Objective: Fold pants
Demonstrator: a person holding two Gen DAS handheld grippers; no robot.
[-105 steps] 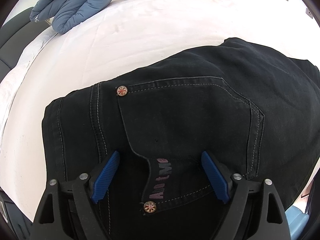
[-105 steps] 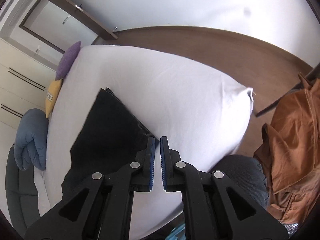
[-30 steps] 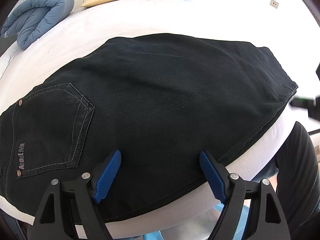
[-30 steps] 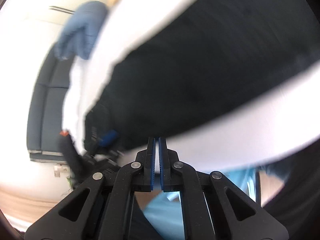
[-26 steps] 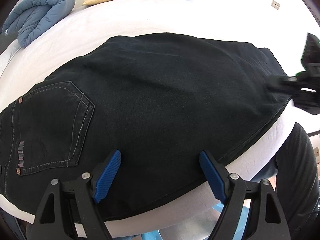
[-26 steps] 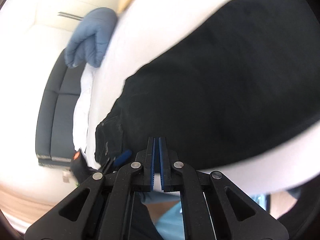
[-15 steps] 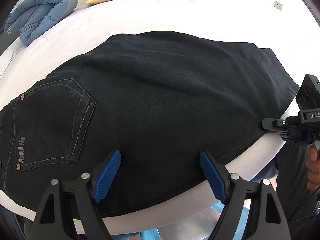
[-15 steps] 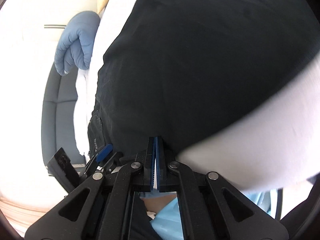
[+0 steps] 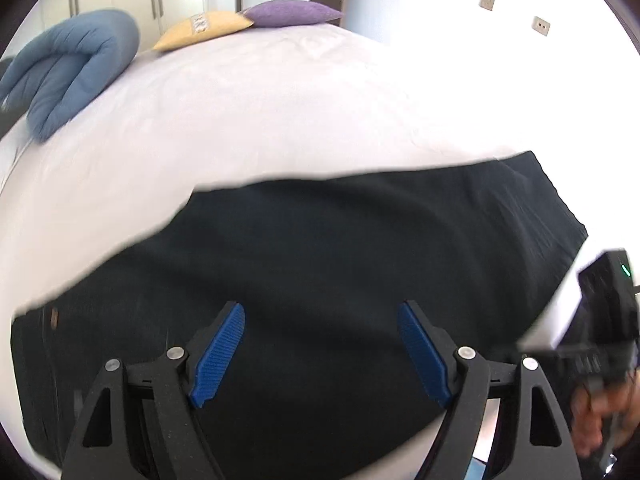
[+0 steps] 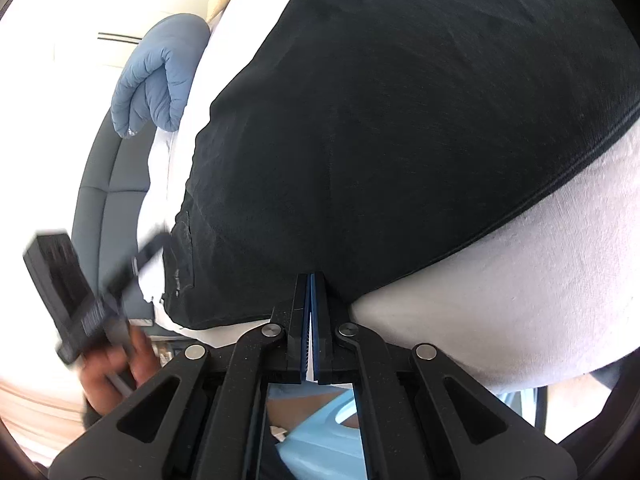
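Black pants (image 9: 320, 272) lie spread flat on the white bed (image 9: 280, 112), along its near edge, one long side running just inside that edge. A stitched pocket with a small stud shows at the pants' left end in the left wrist view.

Left gripper (image 9: 320, 352): blue pads wide apart, hovering over the pants near the near edge, holding nothing. View is motion-blurred.

Right gripper (image 10: 311, 320): pads pressed together at the pants' near edge, where cloth meets sheet. Cannot tell whether any cloth is pinched between them.

Each gripper appears in the other's view, blurred: the right one (image 9: 604, 320) off the pants' right end, the left one (image 10: 72, 280) off the pocket end.

At the far end of the bed from the pants: a rolled blue duvet (image 9: 68, 68), a yellow pillow (image 9: 204, 28) and a purple pillow (image 9: 292, 14) side by side. A dark sofa (image 10: 104, 184) stands beside the bed.
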